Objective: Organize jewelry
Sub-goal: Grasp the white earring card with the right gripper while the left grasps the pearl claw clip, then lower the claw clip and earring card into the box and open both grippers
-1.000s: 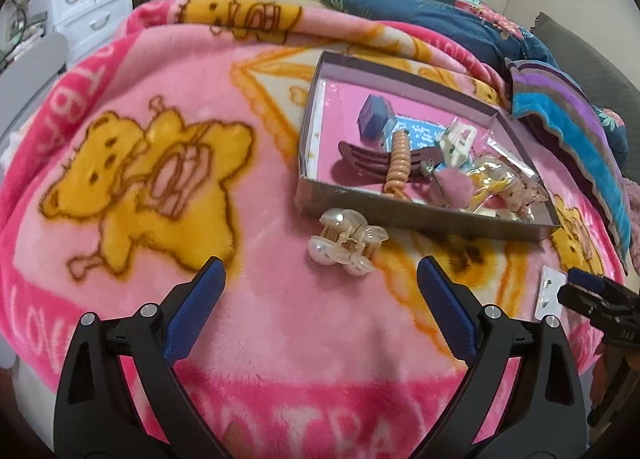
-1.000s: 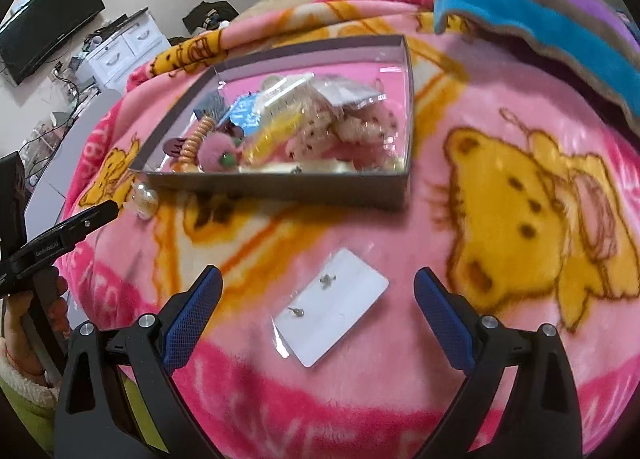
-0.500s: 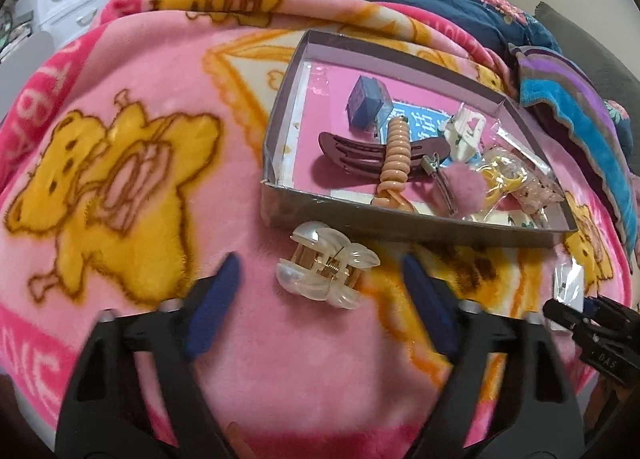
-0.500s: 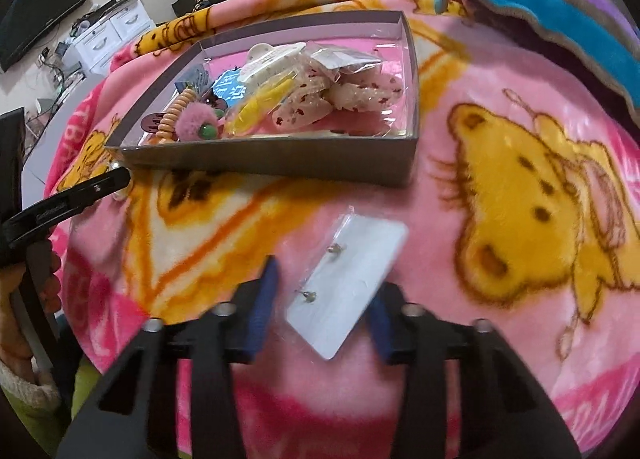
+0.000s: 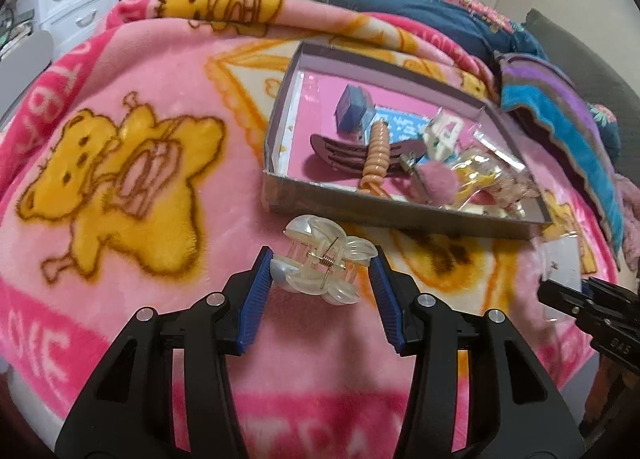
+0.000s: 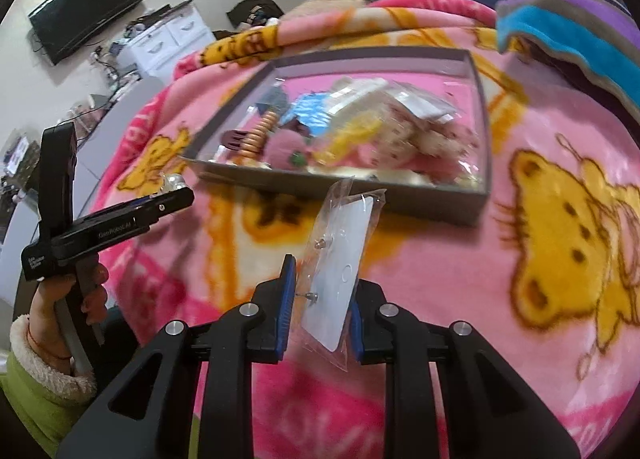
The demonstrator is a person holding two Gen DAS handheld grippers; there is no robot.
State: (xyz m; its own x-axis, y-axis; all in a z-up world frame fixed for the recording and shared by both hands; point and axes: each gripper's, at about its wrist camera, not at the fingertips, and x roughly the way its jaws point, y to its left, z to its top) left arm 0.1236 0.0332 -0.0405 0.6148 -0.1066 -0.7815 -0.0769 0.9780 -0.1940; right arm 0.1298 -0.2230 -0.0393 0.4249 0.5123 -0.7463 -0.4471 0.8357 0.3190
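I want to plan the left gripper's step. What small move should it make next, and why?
Probably lift the pearly translucent claw clip toward the grey cardboard tray: the left gripper pads bracket it on the pink fleece blanket, just outside the tray's near wall.

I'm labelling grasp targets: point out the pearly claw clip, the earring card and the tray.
pearly claw clip [image 5: 322, 263], left wrist view, on its spring hinge.
earring card [image 6: 340, 259], right wrist view, on the white card.
tray [image 5: 400, 215], left wrist view, near wall.

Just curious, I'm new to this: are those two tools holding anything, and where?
Left tool clamps the pearly hair claw by its two ends. Right tool pinches the bagged earring card by its lower side edges.
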